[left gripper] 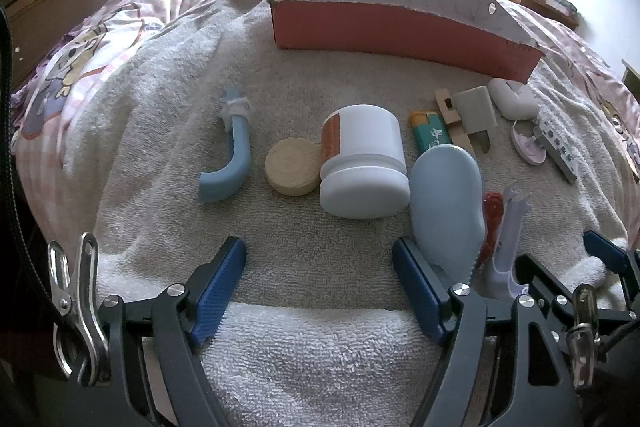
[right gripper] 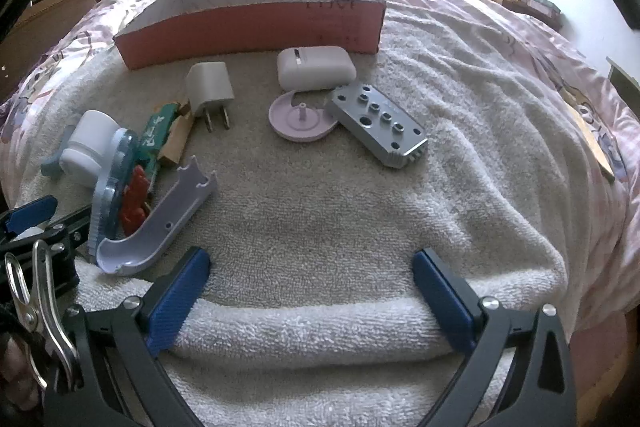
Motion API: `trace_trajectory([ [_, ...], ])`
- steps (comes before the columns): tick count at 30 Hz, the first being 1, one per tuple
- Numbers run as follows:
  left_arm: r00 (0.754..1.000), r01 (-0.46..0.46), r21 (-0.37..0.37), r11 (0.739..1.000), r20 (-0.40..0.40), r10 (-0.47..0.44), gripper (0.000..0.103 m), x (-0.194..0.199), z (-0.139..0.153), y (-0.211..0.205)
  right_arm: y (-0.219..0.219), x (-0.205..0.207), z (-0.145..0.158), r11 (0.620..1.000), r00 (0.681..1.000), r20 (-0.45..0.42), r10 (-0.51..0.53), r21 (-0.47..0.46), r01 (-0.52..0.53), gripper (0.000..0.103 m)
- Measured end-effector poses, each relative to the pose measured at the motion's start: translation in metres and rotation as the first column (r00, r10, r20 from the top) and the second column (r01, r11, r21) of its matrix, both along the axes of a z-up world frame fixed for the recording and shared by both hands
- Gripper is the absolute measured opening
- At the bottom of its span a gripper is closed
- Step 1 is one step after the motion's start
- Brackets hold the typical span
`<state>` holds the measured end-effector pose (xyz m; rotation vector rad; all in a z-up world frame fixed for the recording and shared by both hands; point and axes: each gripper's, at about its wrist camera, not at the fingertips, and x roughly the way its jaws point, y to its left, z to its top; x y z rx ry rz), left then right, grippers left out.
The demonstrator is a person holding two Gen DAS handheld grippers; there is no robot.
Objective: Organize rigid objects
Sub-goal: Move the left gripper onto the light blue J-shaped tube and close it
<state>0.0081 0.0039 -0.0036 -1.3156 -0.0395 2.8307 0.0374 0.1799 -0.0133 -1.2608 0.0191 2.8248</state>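
white jar (left gripper: 362,163) beyond spread left claw (left gripper: 320,291), apart

Bare grey towel (right gripper: 304,211) lies open ahead of the right gripper (right gripper: 311,297), up to the grey metal block with holes (right gripper: 378,125) and the pink plastic disc (right gripper: 298,121). The left gripper (left gripper: 320,291) has less room: the pale blue oval brush (left gripper: 444,203) stands just beside its right finger (nearly touching), and the white plastic jar lying on its side (left gripper: 364,163) lies ahead. Beyond, the red cardboard box's front wall (left gripper: 384,27) bars the far side.
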Motion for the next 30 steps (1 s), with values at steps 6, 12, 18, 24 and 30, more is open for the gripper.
trace_trajectory([
  [6, 1.000, 0.015, -0.013, 1.000, 0.001, -0.015, 0.077, 0.002, 0.002, -0.001, 0.000, -0.001, 0.001, 1.000, 1.000, -0.005, 0.000, 0.000, 0.000, 0.103],
  [12, 0.999, 0.035, -0.035, 0.999, 0.000, -0.035, 0.075, 0.005, 0.008, -0.003, 0.000, -0.001, 0.002, 1.000, 1.000, -0.012, 0.002, -0.006, -0.002, 0.103],
  [18, 0.999, 0.020, -0.042, 0.999, -0.027, -0.021, 0.074, 0.008, 0.020, -0.013, 0.003, -0.001, 0.008, 0.999, 1.000, -0.006, 0.020, -0.030, -0.020, 0.103],
  [24, 0.999, -0.005, -0.033, 0.999, -0.039, 0.004, 0.074, 0.006, 0.026, -0.026, 0.009, 0.001, 0.010, 0.996, 0.999, -0.012, 0.039, -0.082, -0.040, 0.103],
  [30, 0.997, -0.049, -0.015, 0.999, -0.066, 0.048, 0.069, 0.004, 0.031, -0.046, 0.004, 0.000, 0.007, 0.998, 0.999, -0.008, 0.035, -0.053, -0.036, 0.103],
])
